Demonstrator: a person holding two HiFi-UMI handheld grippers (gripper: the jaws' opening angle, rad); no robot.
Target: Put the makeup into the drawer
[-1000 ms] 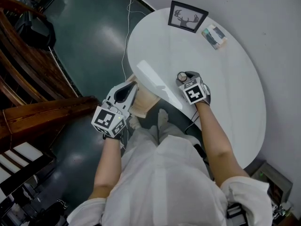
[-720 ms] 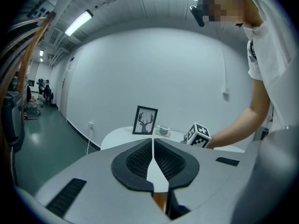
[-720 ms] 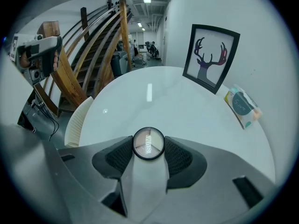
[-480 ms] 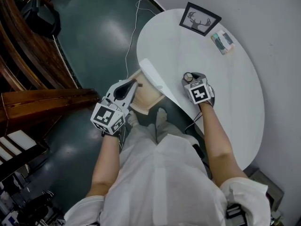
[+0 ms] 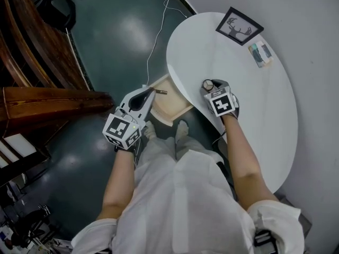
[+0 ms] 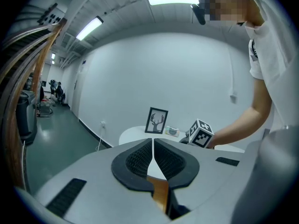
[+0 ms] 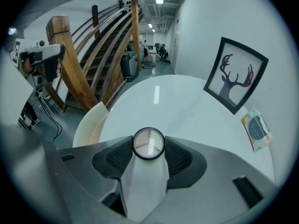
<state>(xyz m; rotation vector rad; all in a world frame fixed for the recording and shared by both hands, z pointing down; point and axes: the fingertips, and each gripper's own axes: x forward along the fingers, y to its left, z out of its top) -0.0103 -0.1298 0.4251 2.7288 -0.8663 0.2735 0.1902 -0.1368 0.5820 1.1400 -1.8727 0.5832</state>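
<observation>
Pale wood lines an open drawer (image 5: 169, 105), seen at the centre of the head view, jutting from under the left edge of a white oval table (image 5: 265, 105). A small round makeup compact (image 5: 207, 84) is clamped between the jaws of the right gripper (image 5: 210, 87), over the tabletop near that edge and just right of the drawer. In the right gripper view it is shown gripped on both sides, with pale shades visible under its clear lid. The left gripper (image 5: 150, 93) is held at the drawer's left side, over the dark green floor (image 5: 122, 30). Its jaws are pressed together with nothing between them. A framed antler picture (image 5: 239, 26) and a small packet (image 5: 261, 53) are seen at the table's far end, upper right.
</observation>
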